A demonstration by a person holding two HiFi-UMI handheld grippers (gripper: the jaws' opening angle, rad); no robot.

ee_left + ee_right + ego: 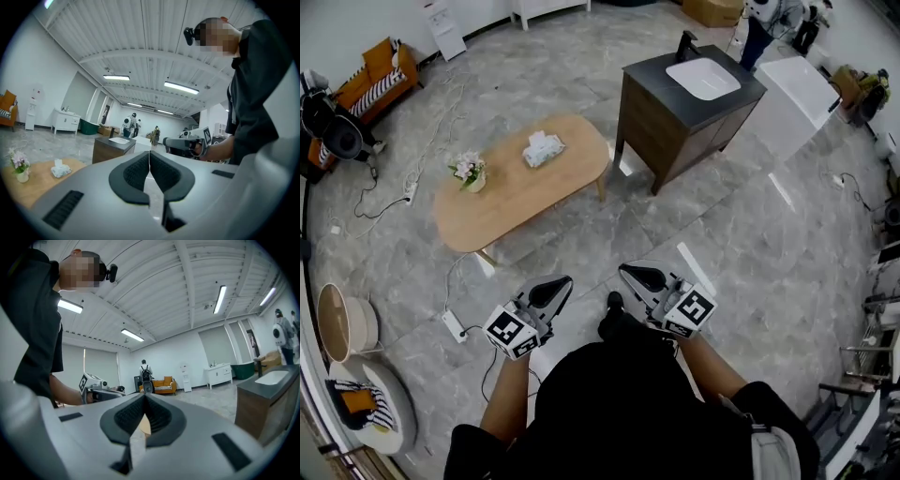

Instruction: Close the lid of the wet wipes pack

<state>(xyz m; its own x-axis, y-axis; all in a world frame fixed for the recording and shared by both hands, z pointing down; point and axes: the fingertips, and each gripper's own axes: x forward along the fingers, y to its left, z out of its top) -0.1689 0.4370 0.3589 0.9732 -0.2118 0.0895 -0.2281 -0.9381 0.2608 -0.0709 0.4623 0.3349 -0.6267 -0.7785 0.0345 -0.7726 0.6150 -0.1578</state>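
Note:
The wet wipes pack (544, 148) is a pale packet with a white tissue sticking up from its top, and it lies on the oval wooden table (520, 192) well ahead of me. It also shows small at the left in the left gripper view, wipes pack (60, 169). My left gripper (555, 287) and right gripper (638, 275) are held close to my body, above the floor and far short of the table. Both have their jaws pressed together with nothing between them. In their own views the left gripper (149, 155) and the right gripper (144, 398) point out into the room.
A small vase of flowers (470, 172) stands on the table's left part. A dark wooden cabinet with a white sink (689, 97) is at the back right. Cables and a power strip (453, 326) lie on the floor to the left. An orange sofa (382, 73) stands far left.

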